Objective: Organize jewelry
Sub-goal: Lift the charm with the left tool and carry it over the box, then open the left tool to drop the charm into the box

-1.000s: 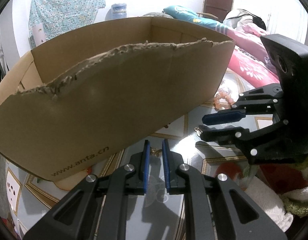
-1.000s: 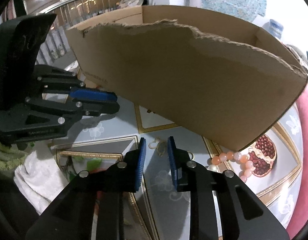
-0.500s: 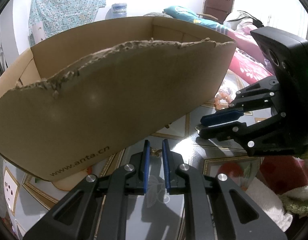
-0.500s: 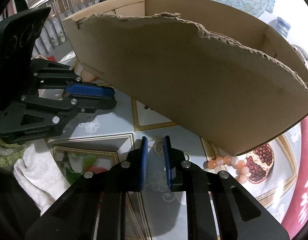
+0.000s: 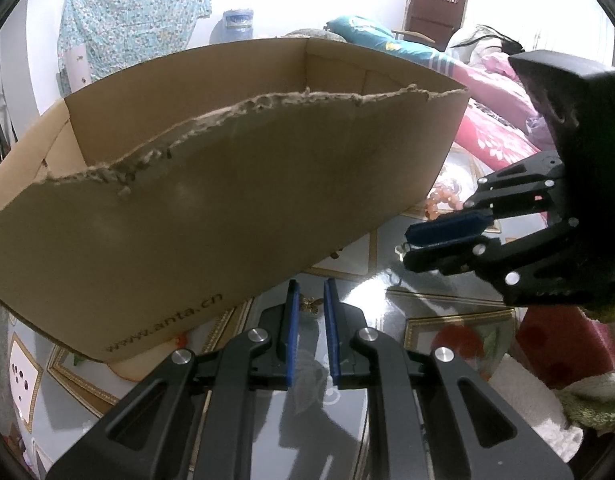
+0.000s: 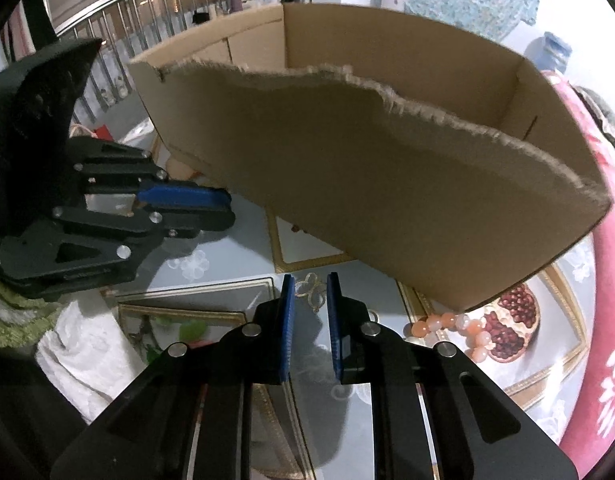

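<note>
A torn-edged cardboard box (image 5: 227, 200) (image 6: 387, 200) stands on the glossy patterned table. My left gripper (image 5: 309, 292) hovers just in front of the box, shut on a small gold butterfly-shaped piece (image 5: 310, 305) at its tips. In the right wrist view the left gripper (image 6: 227, 210) comes in from the left with its jaws together. My right gripper (image 6: 310, 280) is shut on a gold looped earring (image 6: 313, 290). Seen from the left wrist, the right gripper (image 5: 407, 246) has a bit of that metal loop poking out at its tip. A peach bead bracelet (image 6: 447, 326) (image 5: 443, 200) lies by the box corner.
A white towel (image 6: 83, 344) (image 5: 527, 392) sits at the table's near edge under the grippers. Pink bedding (image 5: 495, 136) lies beyond the table. The tabletop (image 6: 227, 264) shows gold-framed fruit pictures, one a pomegranate (image 6: 511, 332).
The right gripper's jaws have narrowed onto the gold looped earring, and the right gripper has shifted slightly. The left gripper has not moved.
</note>
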Tool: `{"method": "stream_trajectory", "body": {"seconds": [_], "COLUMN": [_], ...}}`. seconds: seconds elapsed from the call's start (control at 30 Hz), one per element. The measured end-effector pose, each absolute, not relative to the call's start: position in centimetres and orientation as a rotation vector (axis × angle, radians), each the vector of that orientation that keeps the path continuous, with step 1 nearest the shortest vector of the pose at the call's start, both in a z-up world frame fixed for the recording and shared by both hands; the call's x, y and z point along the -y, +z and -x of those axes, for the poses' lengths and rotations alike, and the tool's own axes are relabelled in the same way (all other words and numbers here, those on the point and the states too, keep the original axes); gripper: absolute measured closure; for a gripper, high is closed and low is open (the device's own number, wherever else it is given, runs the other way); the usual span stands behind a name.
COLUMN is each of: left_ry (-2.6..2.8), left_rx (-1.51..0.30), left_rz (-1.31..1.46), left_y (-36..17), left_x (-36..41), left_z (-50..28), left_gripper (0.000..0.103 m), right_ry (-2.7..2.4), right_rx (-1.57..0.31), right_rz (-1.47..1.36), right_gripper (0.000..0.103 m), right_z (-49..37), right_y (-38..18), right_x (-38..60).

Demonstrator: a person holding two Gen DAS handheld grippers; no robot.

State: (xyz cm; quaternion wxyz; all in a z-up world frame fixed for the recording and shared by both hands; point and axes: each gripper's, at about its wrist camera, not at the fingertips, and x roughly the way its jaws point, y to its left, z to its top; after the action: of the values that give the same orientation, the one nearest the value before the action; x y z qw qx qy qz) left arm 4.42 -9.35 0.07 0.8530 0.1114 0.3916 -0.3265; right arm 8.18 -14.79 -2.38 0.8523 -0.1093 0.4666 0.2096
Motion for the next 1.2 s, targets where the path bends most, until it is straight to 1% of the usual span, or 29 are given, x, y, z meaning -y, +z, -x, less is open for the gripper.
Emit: {"method": "stream_trajectory", "body": {"seconds": [0.13, 0.27, 0.43, 0.6, 0.7, 0.8, 0.93, 1.03, 1.2], "left_ry": [-0.707, -0.733, -0.800, -0.808, -0.773, -0.744, -0.680, -0.653, -0.610], "left_rx": [-0.806, -0.765, -0.704, -0.623, -0.603, -0.635, -0.689, -0.733, -0.775], "left_rz": [-0.219, -0.198, -0.122, -0.103, -0.121, -0.115, -0.137, -0.134, -0.134], "left_y": [0.9, 3.0, 6.9, 10.9, 12.2, 12.4, 11.2, 10.0, 8.7], "left_x": [8.9, 8.5, 7.6, 7.2, 7.5, 8.0, 8.9, 9.1, 9.2], "left_z": [-3.8, -2.7, -1.8, -2.3, -3.9, -6.7, -10.6, -12.6, -14.1], "left_gripper": [0.091, 0.091, 0.091, 0.091, 0.091, 0.091, 0.091, 0.091, 0.091], "right_ry": [0.440, 0.446, 0.470, 0.472, 0.459, 0.420, 0.360, 0.329, 0.309], "right_rx": [-0.944, -0.881, -0.781, -0.681, -0.643, -0.648, -0.681, -0.724, -0.746], "right_rz": [0.199, 0.157, 0.094, 0.046, 0.023, 0.013, 0.013, -0.012, -0.013], "right_gripper": [0.089, 0.089, 0.089, 0.089, 0.089, 0.089, 0.089, 0.089, 0.088], "right_z": [-7.1, -5.8, -4.6, -5.2, -6.9, -9.1, -12.4, -14.8, -15.9], "right_y": [-0.7, 1.8, 5.0, 7.5, 8.3, 8.1, 7.2, 6.2, 5.4], "right_x": [15.3, 15.9, 16.8, 16.5, 16.5, 16.7, 17.1, 17.6, 17.7]}}
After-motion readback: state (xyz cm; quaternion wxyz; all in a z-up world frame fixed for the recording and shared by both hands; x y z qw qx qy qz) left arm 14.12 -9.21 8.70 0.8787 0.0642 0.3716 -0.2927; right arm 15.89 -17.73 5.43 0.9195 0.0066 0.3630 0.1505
